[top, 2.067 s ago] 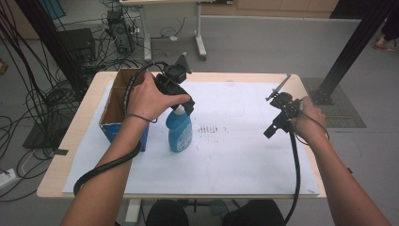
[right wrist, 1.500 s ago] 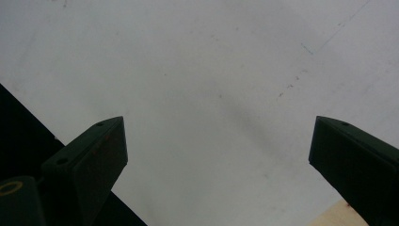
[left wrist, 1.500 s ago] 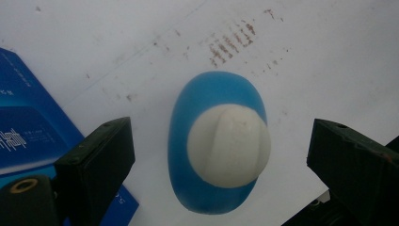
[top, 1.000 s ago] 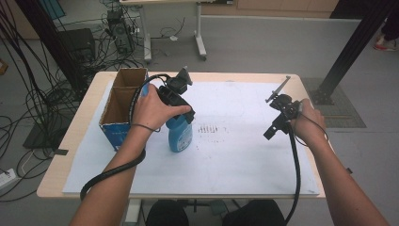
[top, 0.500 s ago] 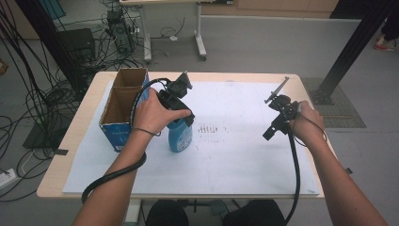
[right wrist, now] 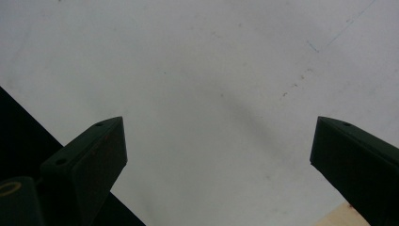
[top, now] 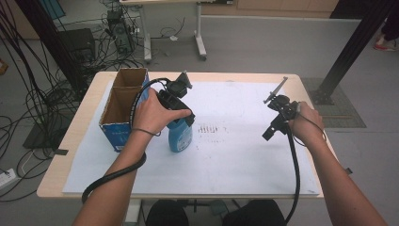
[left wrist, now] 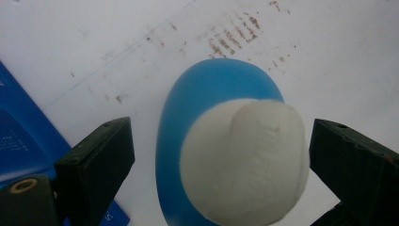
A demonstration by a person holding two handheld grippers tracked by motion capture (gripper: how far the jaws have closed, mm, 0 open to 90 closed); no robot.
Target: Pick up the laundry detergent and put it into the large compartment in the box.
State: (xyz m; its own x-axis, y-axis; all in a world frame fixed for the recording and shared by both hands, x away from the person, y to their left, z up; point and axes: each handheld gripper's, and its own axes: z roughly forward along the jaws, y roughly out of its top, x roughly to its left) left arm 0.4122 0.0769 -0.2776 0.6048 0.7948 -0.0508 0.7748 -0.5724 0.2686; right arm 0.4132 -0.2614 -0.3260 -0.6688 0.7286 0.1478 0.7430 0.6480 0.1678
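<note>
While the left tool (left wrist: pixel 219 155) hangs over the blue bottle (top: pixel 180 135) — jaws spread either side of its white cap (left wrist: pixel 244 162), gripping nothing — the right tool (top: pixel 274 123) gapes empty; farther left stands a cardboard box (top: pixel 123 106).

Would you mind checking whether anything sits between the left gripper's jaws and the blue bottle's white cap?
Nothing visible does. The left gripper is open, with a jaw on each side of the white cap of the blue bottle; only bare gaps lie between them.
</note>
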